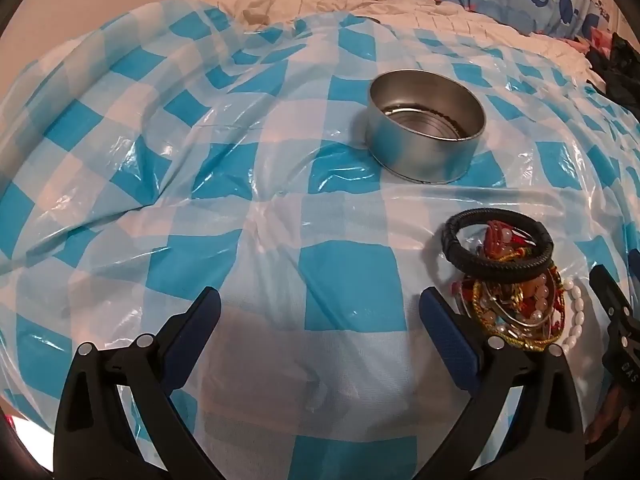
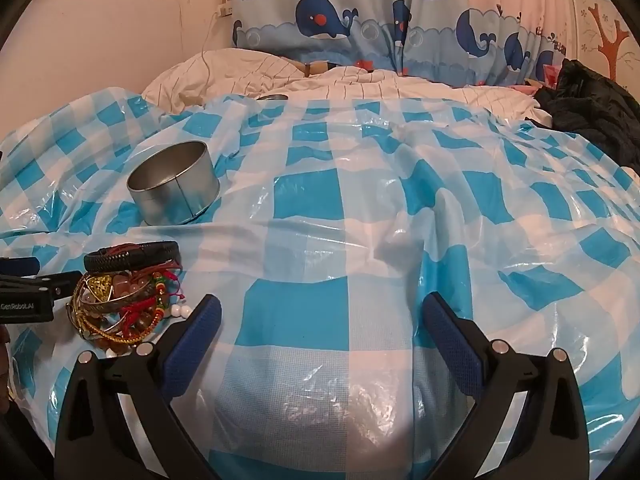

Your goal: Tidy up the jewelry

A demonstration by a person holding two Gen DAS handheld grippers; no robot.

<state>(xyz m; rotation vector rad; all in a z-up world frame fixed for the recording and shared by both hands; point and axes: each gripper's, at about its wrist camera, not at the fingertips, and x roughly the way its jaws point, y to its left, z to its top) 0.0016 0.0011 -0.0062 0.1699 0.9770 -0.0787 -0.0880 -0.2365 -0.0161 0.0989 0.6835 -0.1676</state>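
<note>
A pile of jewelry [image 1: 516, 304] lies on the blue-and-white checked plastic sheet [image 1: 280, 200]: a black braided bangle [image 1: 500, 244] on top, with gold, red and white bead bracelets under it. It also shows in the right wrist view [image 2: 124, 300]. A round open metal tin [image 1: 424, 124] stands beyond the pile; it also shows in the right wrist view [image 2: 174, 184]. My left gripper [image 1: 320, 300] is open and empty, just left of the pile. My right gripper [image 2: 320, 304] is open and empty, just right of the pile.
The sheet covers a soft, wrinkled bed. A white quilt [image 2: 360, 80] and whale-print curtain [image 2: 360, 20] lie behind. Dark clothing [image 2: 592, 108] sits at the far right. A cable [image 2: 208, 40] hangs on the wall.
</note>
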